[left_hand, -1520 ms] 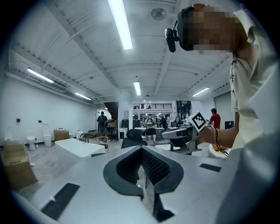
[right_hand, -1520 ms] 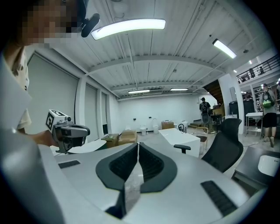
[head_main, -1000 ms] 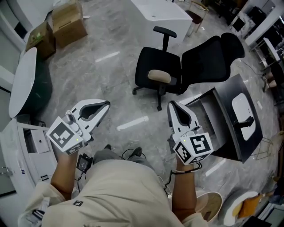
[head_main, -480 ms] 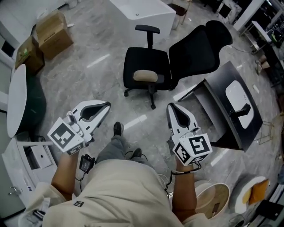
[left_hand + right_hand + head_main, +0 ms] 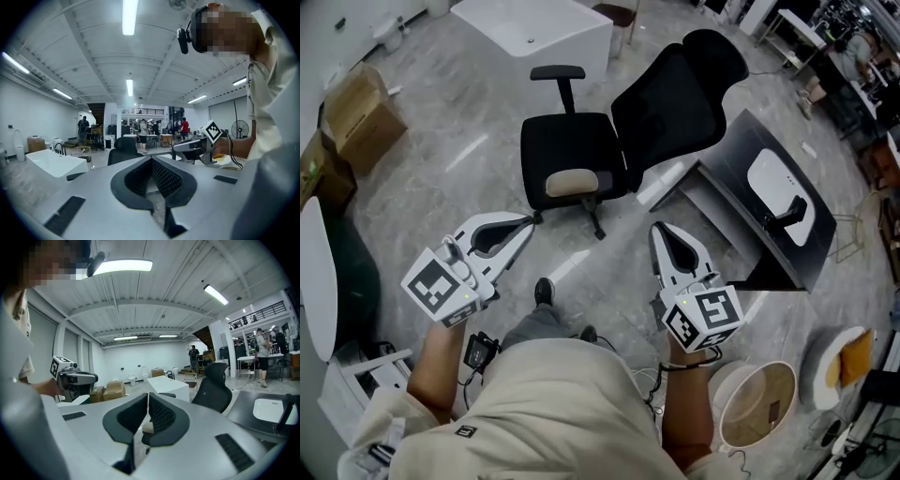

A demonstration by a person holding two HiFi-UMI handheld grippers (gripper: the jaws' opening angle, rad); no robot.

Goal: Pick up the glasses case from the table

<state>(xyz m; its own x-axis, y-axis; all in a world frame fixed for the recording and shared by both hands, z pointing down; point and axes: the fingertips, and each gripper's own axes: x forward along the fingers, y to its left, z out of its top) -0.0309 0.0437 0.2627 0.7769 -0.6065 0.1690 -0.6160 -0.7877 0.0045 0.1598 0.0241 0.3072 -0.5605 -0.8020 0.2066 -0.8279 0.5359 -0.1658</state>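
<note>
Holding both grippers out over the floor point(image 5: 469, 159), well short of the dark table point(image 5: 741, 141). Left gripper point(image 5: 523, 223): jaws fully together, nothing in them. Right gripper point(image 5: 660, 231): jaws meeting at the tips, also empty. We can't confirm the glasses case; 1 white oval item point(image 5: 772, 176) with a black piece point(image 5: 786, 214) on it lies on that table, ahead-right of the right gripper, black office chair point(image 5: 572, 145) just left of it

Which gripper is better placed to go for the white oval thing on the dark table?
Right, probably. The right gripper is on the side of the dark table, and the white oval object, possibly the case, lies ahead and right of it. The left gripper is farther off. Both are shut and empty.
</note>
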